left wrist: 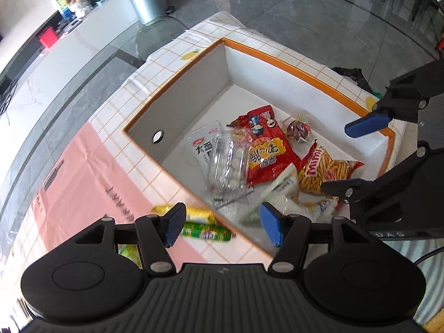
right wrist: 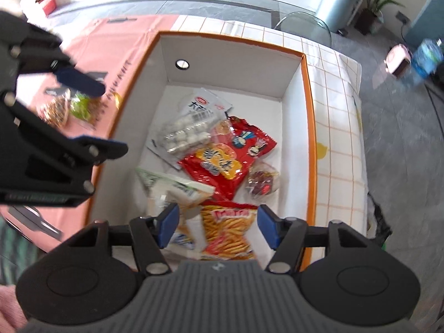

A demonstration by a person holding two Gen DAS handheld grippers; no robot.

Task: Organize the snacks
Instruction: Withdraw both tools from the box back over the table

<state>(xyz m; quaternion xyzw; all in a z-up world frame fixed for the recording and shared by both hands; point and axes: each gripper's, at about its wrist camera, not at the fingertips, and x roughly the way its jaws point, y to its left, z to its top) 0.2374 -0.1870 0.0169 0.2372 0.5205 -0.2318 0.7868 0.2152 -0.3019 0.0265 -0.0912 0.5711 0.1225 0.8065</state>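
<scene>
step: snacks go into the orange-rimmed box (right wrist: 310, 127), several crinkly foil packets (right wrist: 230, 163) already inside | left tool (left wrist: 222, 222) open, empty | right tool (right wrist: 216, 227) open above stick-snack bag (right wrist: 230, 230), not gripping | next: fetch green-yellow packets (left wrist: 205, 226) left on worktop (left wrist: 83, 172)

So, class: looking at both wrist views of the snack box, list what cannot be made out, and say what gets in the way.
- Green packet, left wrist view: label unreadable, blurred, one end behind the left gripper.
- Chip bag, right wrist view: lower end cut off by the right gripper body.
- Snacks on the pink mat, right wrist view: blurred, partly behind the other gripper's finger.
- Blue object, right wrist view: too blurred to name.
</scene>
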